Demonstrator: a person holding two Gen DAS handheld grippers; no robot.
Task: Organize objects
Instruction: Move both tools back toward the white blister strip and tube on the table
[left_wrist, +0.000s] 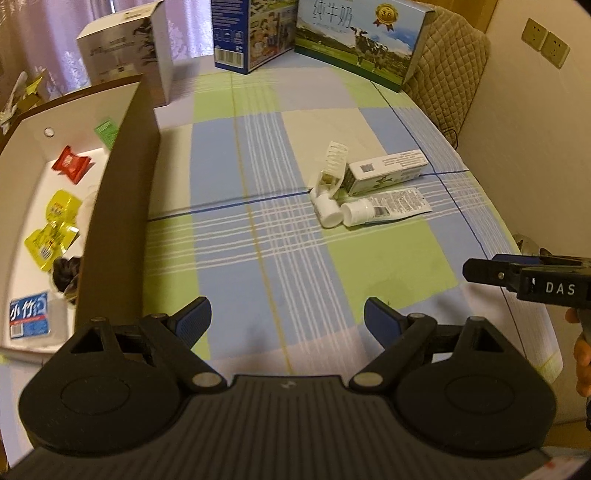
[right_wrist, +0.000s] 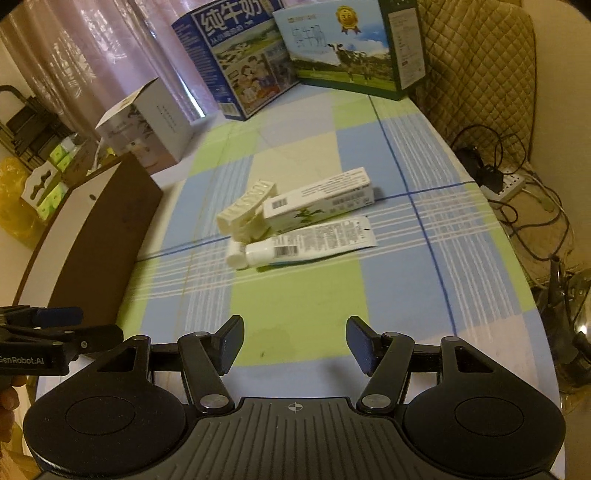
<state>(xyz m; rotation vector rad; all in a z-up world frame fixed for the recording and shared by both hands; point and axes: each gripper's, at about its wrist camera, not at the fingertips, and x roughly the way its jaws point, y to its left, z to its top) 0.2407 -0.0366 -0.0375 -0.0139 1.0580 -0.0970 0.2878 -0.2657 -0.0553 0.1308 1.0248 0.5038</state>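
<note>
While both grippers hover over the near end of the table (left_wrist: 258, 266), nothing lies between their fingers. The left gripper (left_wrist: 288, 317) stands wide, its blue pads well apart above bare cloth; the right gripper (right_wrist: 295, 343) is spread less far, also empty.

Mid-table, a small cluster waits: a carton (right_wrist: 317, 203) lying on its side, a tube (right_wrist: 314, 242) flat just in front of it with its white cap toward the camera, a hair clip (left_wrist: 332, 170) touching the carton's left end, and a small white bottle (left_wrist: 327, 212) beside the tube's cap. Open cloth separates them from both grippers, with nothing in the path.

At the left stands a brown-walled box (left_wrist: 118, 206), open on top. Inside it lie a red packet (left_wrist: 72, 164), yellow packets (left_wrist: 55, 229), a blue-labelled packet (left_wrist: 29, 315) and a dark item I cannot identify.

Along the far edge stand a white box (right_wrist: 147, 125) and two milk cartons (right_wrist: 354, 48). A checked cloth of blue, green and cream covers the table. Pale curtains (right_wrist: 92, 55) hang behind, a quilted chair back (right_wrist: 472, 66) rises at the far right, wall sockets (left_wrist: 546, 44) sit beyond it, and a power strip (right_wrist: 509, 184) with tangled cables lies on the floor.
</note>
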